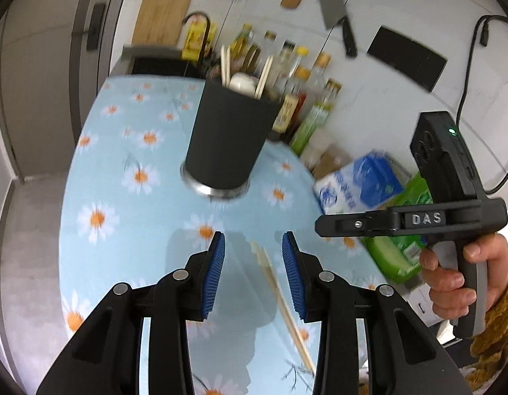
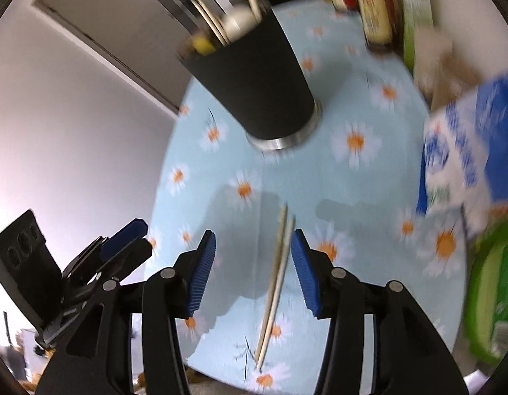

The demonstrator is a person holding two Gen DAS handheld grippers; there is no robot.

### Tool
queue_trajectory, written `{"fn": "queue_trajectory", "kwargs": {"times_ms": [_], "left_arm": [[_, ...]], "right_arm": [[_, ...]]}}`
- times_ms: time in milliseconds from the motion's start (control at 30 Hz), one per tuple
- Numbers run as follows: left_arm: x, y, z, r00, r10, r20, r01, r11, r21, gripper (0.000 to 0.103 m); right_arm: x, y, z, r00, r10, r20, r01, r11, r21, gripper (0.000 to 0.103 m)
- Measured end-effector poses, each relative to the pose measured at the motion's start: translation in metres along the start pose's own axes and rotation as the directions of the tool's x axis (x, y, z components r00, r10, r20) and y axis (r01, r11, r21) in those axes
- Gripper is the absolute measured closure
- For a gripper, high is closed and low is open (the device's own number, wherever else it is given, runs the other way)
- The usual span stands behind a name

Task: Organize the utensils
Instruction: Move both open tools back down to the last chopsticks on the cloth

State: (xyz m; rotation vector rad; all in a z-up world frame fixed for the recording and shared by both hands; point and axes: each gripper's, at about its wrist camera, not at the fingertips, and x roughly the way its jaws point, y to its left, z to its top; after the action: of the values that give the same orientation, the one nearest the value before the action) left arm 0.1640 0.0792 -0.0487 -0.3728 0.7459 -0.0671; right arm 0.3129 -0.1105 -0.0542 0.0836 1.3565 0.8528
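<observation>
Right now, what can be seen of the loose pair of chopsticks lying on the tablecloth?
The chopsticks are two thin, pale sticks that look like wood or bamboo, lying flat and side by side on the daisy-print tablecloth, in front of the black utensil holder. They lie between the open blue pads of the right hand-held gripper; no contact is visible.

Motion blur smears the bottle labels (image 2: pixel 376 13) unreadable; the green pack (image 2: pixel 494 302) is cut off at the edge.
</observation>
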Motion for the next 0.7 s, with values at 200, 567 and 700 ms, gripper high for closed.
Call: {"fn": "queue_trajectory", "kwargs": {"times_ms": [200, 567, 700], "left_arm": [[0.016, 0.005, -0.027, 0.995, -0.011, -0.095, 0.007, 0.999, -0.038, 0.068], [0.033, 0.013, -0.062, 0.978, 0.018, -0.205, -0.028, 0.999, -0.047, 0.068], [0.036, 0.017, -0.069, 0.973, 0.005, -0.229, -0.02, 0.998, -0.059, 0.068]], "right_arm": [[0.044, -0.016, -0.008, 0.983, -0.025, -0.18, 0.042, 0.995, 0.093, 0.064], [0.084, -0.009, -0.01, 0.941, -0.129, -0.314, 0.162, 0.984, 0.08, 0.083], [0.094, -0.008, -0.009, 0.931, -0.166, -0.325, 0.198, 0.978, 0.069, 0.089]]}}
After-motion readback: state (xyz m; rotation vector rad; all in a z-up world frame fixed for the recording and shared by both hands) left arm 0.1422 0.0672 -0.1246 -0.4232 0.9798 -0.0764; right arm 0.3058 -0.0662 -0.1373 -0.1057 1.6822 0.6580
